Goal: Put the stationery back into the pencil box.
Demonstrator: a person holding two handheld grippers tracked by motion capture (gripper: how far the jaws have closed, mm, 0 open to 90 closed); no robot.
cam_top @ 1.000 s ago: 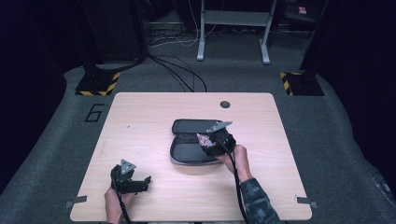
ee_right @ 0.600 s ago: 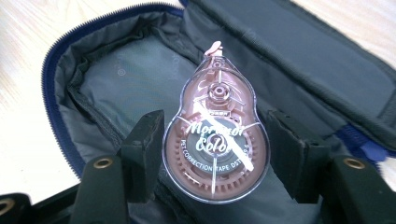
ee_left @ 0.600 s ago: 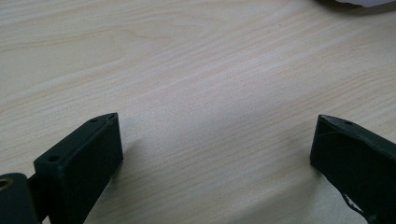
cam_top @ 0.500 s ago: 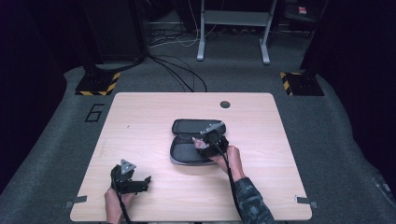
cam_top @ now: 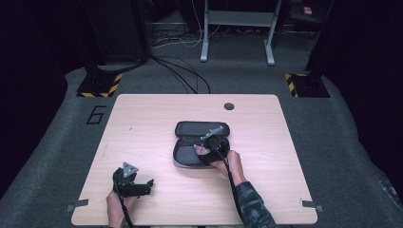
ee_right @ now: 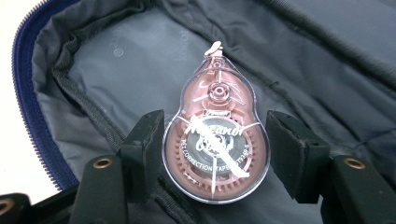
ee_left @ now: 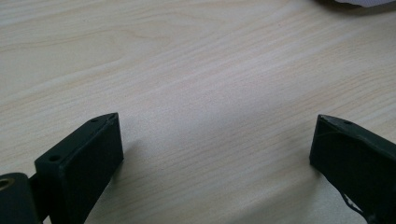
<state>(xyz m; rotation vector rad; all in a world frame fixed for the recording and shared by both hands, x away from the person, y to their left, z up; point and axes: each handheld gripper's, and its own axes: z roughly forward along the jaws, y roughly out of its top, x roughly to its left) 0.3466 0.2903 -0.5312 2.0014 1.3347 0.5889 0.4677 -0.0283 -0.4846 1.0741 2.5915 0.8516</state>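
Note:
A clear pink correction tape dispenser point(ee_right: 216, 144) sits between the jaws of my right gripper point(ee_right: 215, 119), which is shut on its round body. It hangs just above the grey lining of an open dark pencil case point(ee_right: 116, 70) with a blue zip. In the high view the case point(cam_top: 202, 129) lies open at the table's middle, and the right gripper point(cam_top: 205, 151) is over its near half with the tape point(cam_top: 201, 150). My left gripper point(cam_top: 149, 186) rests at the table's front left. Its jaws stand wide open point(ee_left: 217, 140) over bare wood.
The light wooden table point(cam_top: 142, 123) has a round cable hole point(cam_top: 229, 106) at its far edge. Cables, a metal stand and hazard-striped feet sit on the dark floor beyond. A corner of a white thing point(ee_left: 359, 2) shows at the top of the left gripper view.
My right gripper has come down and toward the near half of the open case, still carrying the correction tape. The left gripper has stayed where it was.

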